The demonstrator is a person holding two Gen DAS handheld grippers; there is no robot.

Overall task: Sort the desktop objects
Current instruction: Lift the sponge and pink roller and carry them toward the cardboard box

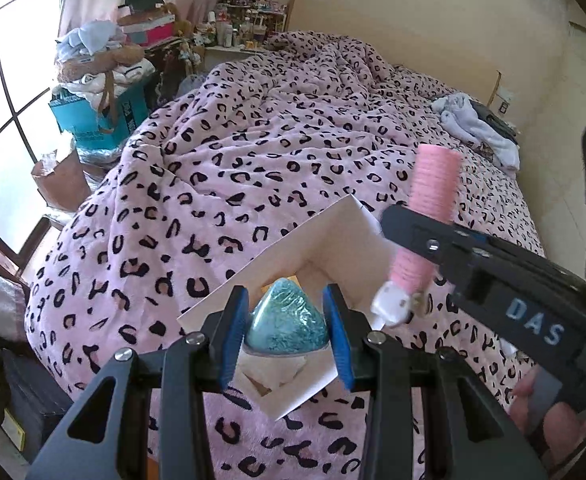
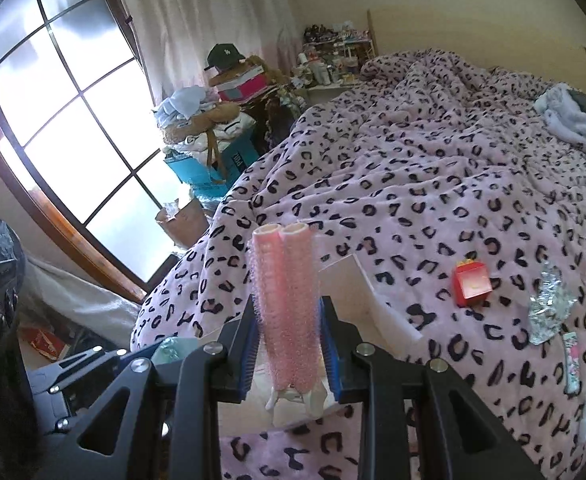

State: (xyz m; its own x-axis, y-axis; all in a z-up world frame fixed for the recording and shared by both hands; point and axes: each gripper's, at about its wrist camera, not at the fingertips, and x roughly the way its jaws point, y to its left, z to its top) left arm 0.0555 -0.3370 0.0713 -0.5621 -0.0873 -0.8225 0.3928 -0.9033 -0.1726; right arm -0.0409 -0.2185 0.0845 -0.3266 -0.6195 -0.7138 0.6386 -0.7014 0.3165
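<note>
My left gripper [image 1: 287, 328] is shut on a teal triangular wrapped item [image 1: 287, 322] and holds it just above an open white cardboard box [image 1: 293, 240] on the bed. My right gripper [image 2: 289, 344] is shut on a pair of pink hair rollers [image 2: 287, 304] with a white clip at the bottom, held upright over the box [image 2: 357, 288]. In the left wrist view the right gripper [image 1: 417, 236] and its pink rollers [image 1: 429, 208] hang at the box's right side. A red toy box [image 2: 471, 282], crumpled silver foil [image 2: 547, 308] and small packets [image 2: 571, 356] lie on the blanket to the right.
The pink leopard-print blanket [image 1: 293, 140] covers the bed. A pile of clothes, a teal box [image 1: 97, 120] and a cap stand by the window at left. A cluttered shelf [image 1: 249, 20] is at the far end. White clothes [image 1: 477, 124] lie at the bed's far right.
</note>
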